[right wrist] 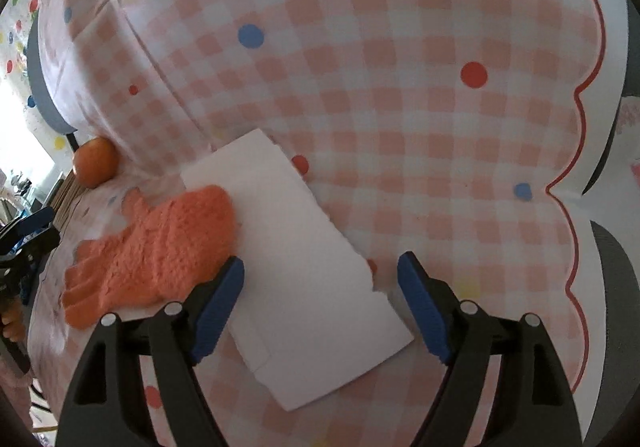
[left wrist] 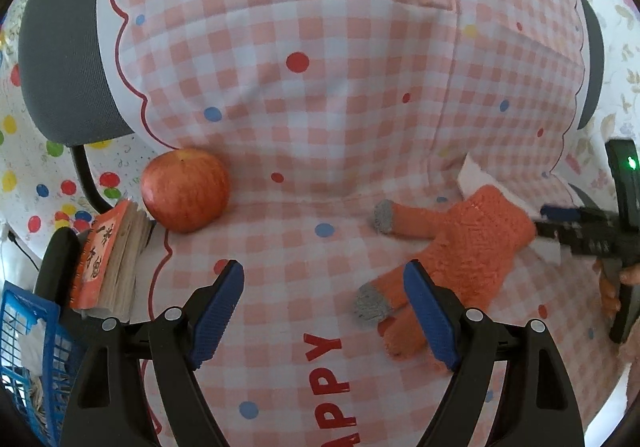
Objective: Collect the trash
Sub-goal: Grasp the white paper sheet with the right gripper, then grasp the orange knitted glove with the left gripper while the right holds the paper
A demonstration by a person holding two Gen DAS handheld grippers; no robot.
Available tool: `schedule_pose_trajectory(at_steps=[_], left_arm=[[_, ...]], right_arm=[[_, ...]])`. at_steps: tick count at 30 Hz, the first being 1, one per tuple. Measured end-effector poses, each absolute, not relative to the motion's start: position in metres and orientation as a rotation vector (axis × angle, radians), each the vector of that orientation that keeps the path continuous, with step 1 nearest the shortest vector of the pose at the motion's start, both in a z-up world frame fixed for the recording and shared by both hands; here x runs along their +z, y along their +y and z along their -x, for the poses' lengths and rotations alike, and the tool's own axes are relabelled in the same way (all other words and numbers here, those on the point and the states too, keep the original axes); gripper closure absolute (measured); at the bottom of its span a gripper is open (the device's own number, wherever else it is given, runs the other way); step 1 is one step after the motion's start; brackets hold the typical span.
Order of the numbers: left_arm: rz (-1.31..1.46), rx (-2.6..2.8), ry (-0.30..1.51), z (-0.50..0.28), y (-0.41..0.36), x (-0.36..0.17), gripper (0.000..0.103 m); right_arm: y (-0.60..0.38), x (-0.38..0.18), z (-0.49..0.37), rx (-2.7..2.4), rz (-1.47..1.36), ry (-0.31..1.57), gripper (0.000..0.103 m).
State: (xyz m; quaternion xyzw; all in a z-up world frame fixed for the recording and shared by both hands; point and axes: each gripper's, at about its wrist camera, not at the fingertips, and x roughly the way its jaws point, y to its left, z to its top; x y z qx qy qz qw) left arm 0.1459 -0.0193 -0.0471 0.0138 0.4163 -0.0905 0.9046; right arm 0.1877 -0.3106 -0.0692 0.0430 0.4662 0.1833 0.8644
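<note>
The right gripper (right wrist: pixel 320 287) is held wide open over the white paper (right wrist: pixel 308 267), which lies flat on the checked cloth (right wrist: pixel 400 87), touched by neither pad. The left gripper (left wrist: pixel 324 307) is also spread open, nothing gripped, above bare cloth beside the orange glove (left wrist: pixel 452 251). The glove overlaps the paper's edge. Farther left, an apple (left wrist: pixel 186 189), a notebook (left wrist: pixel 108 267) and a blue basket (left wrist: pixel 24 347) are seen.
</note>
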Motion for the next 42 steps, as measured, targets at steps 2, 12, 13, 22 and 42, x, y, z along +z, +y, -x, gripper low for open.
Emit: schedule_pose_trajectory(at_steps=[2, 12, 13, 22, 42], left_arm=[[-0.036, -0.194, 0.852, -0.144, -0.02, -0.045, 0.021], [-0.052, -0.235, 0.842, -0.118, -0.028, -0.038, 0.021], [-0.053, -0.239, 0.842, -0.116, -0.028, -0.039, 0.021], [-0.11, -0.312, 0.86, -0.1, -0.052, -0.057, 0.021], [-0.324, -0.484, 0.846, -0.118, -0.099, -0.076, 0.082]], right_arm=[[-0.299, -0.069, -0.172, 0.439, -0.015, 1.007, 0.025], [-0.274, -0.066, -0.123, 0.295, 0.085, 0.965, 0.029], [-0.276, -0.063, -0.115, 0.254, 0.093, 0.952, 0.029], [-0.34, -0.046, -0.053, 0.051, -0.127, 0.909, 0.101], [-0.314, -0.026, -0.029, 0.129, -0.11, 0.841, 0.052]])
